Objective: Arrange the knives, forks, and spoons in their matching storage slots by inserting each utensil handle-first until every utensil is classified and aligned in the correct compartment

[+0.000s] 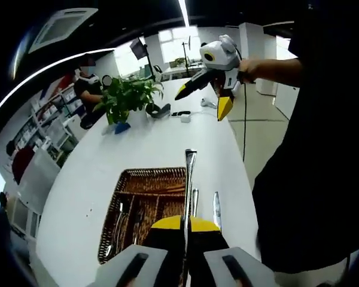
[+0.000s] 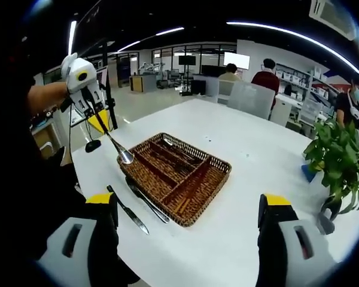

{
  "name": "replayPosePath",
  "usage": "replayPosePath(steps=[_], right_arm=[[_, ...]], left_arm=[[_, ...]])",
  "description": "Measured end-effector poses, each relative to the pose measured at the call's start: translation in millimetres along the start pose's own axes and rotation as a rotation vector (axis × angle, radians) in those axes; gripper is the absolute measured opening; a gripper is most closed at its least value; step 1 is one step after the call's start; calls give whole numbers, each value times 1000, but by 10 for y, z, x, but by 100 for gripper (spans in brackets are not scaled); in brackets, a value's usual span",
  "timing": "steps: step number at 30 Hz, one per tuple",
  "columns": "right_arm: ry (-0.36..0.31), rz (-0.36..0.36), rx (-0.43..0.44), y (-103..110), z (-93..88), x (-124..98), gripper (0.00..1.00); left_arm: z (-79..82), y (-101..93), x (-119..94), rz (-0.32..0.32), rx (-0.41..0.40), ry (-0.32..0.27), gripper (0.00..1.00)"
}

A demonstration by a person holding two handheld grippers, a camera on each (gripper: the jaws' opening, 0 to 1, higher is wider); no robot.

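Observation:
My left gripper (image 1: 185, 224) is shut on a silver spoon (image 1: 189, 179) that rises between its yellow tips. The right gripper view shows the left gripper (image 2: 99, 116) held high at the left, the spoon (image 2: 116, 146) hanging bowl-down just above the near-left corner of the wicker tray (image 2: 215, 170). The tray (image 1: 116, 197) has long compartments with some cutlery (image 2: 179, 149) lying in them. Two knives (image 2: 128, 212) (image 2: 146, 203) lie on the white table beside the tray, and they also show as knives (image 1: 216, 209) (image 1: 194, 200). My right gripper (image 2: 188, 203) is open and holds nothing; it hovers as the right gripper (image 1: 203, 103) above the table.
A potted plant (image 1: 128, 95) (image 2: 338, 155) stands at the table's far end with small items (image 1: 180, 113) near it. People sit at desks beyond. The person's dark body (image 1: 311, 179) is close along the table edge (image 2: 102, 179).

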State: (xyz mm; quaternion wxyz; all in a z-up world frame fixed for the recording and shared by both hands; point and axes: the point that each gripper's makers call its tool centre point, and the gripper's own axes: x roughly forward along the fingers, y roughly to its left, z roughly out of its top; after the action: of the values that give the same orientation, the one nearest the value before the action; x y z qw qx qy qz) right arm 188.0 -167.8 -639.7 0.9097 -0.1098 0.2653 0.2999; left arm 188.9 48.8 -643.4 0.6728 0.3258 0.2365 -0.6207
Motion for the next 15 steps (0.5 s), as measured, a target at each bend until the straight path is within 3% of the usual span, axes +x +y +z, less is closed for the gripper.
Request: replayPosePath(steps=[10, 15], right_arm=[[-7, -19, 18, -20, 1, 20, 99], [2, -17, 22, 14, -21, 39, 99]], left_arm=[[-49, 165, 27, 13, 15, -6, 0], [-92, 437, -9, 39, 15, -21, 0]])
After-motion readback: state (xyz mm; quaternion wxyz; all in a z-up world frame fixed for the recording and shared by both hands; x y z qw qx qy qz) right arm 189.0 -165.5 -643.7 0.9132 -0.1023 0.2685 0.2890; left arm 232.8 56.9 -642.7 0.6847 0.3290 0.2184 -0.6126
